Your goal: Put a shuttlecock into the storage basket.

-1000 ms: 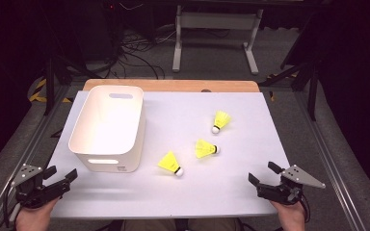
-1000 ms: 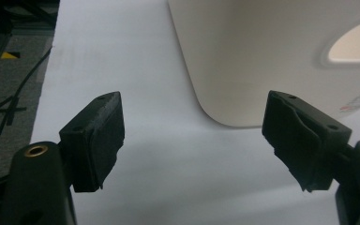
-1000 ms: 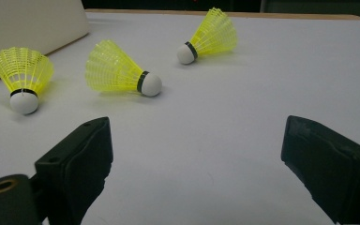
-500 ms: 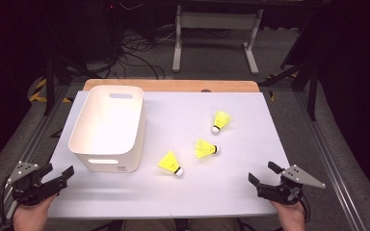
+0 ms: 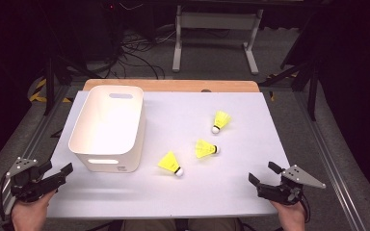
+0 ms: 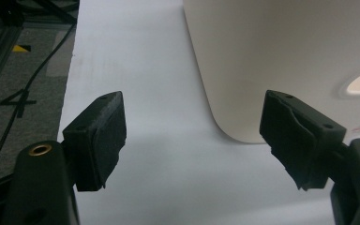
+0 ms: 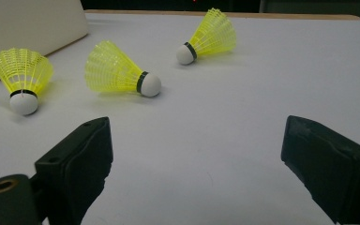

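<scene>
Three yellow shuttlecocks lie on their sides on the white surface [image 5: 231, 192], right of the white bin [image 5: 107, 126]: the nearest shuttlecock [image 5: 170, 163] just beside the bin's near corner, the middle shuttlecock [image 5: 205, 148] close to it, the far shuttlecock [image 5: 220, 121] a little further back; none touches another, and what shows of the bin's inside is bare. The right gripper [image 5: 265, 179] hovers at the near right corner, its fingers [image 7: 77, 159] spread wide with nothing between them, pointed toward the shuttlecocks but well apart from them; the left gripper [image 5: 60, 173] sits at the near left corner, fingers [image 6: 104, 131] likewise spread and bare, facing the bin's near wall. I judge this the very start: nothing picked up yet, and the likely job is moving shuttlecocks into the bin. The next move calls for a reach forward and left to the middle shuttlecock, closing gently on the cork or skirt; the skirt may crush. Writing: a small label on the bin's near wall, too small to read; a "4" marked on the floor [image 6: 18, 101] in the left gripper view.
</scene>
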The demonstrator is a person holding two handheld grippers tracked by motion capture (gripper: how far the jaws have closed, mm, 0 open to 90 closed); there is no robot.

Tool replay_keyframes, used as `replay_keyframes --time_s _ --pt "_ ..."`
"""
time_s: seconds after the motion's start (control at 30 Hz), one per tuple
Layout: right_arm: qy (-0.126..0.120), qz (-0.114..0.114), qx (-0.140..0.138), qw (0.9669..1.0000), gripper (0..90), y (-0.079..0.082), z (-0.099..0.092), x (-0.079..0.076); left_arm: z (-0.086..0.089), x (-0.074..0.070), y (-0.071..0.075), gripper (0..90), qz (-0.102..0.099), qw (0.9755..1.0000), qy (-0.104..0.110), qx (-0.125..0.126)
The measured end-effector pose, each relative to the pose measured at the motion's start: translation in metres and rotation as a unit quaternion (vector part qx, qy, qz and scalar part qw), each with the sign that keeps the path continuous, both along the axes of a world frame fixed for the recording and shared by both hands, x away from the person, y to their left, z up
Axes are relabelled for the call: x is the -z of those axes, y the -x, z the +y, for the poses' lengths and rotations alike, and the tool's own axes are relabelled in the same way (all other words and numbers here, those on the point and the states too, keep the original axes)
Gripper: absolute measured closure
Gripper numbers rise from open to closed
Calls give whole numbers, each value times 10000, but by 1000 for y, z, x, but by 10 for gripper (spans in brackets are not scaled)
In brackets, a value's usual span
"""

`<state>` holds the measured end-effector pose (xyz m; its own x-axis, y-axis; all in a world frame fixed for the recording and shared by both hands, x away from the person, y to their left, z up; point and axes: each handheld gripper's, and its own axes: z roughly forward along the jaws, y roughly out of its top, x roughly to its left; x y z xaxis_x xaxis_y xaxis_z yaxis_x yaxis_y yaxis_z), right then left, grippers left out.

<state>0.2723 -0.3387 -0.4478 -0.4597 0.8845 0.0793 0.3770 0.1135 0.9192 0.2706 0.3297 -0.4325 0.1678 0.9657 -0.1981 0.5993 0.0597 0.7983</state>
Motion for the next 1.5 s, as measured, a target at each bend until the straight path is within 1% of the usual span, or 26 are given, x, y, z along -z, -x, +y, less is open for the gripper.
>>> replay_keyframes --time_s 0.1,0.17,0.2,0.27,0.3,0.4,0.57,0.63,0.83,0.93,1.03,1.17,1.27,1.4,1.5 --pt "-6 2 4 10000 101 0 0 0 0 -2 -1 232 24 9999 -30 -104" --pt "-11 3 4 10000 100 0 0 0 1 -4 -1 228 -60 9999 -43 -134" --pt "-12 4 5 10000 101 0 0 0 1 -5 -2 228 -70 9998 -61 -187" --pt "-17 5 6 10000 101 0 0 0 2 -6 -2 228 -72 9997 -63 -204" --pt "-20 4 5 10000 101 0 0 0 2 -7 -3 232 -36 9998 -15 -202" --pt "-35 7 4 10000 101 0 0 0 3 -9 -5 234 -5 9998 -37 -187" --pt "-28 6 4 10000 101 0 -1 0 4 -13 -7 259 16 9999 81 -147" --pt "-29 3 6 10000 101 0 -1 0 4 -15 -8 272 52 9998 171 -110" --pt "-41 4 3 10000 101 0 -1 0 5 -21 -12 285 139 9997 196 -47" --pt "-44 10 1 10000 101 0 0 0 5 -24 -13 284 144 9997 205 -35" --pt "-50 7 4 10000 101 0 -1 0 6 -28 -14 298 84 9996 263 -8" --pt "-32 7 -9 10000 101 0 0 0 7 -34 -15 302 44 9997 238 17" --pt "-43 13 -6 10000 101 0 0 0 9 -39 -15 304 44 9996 289 31" --pt "-21 11 -9 10000 102 0 0 0 9 -46 -16 313 20 9997 243 60" --pt "-8 9 -21 10000 103 0 0 0 10 -51 -17 312 38 9998 169 75"
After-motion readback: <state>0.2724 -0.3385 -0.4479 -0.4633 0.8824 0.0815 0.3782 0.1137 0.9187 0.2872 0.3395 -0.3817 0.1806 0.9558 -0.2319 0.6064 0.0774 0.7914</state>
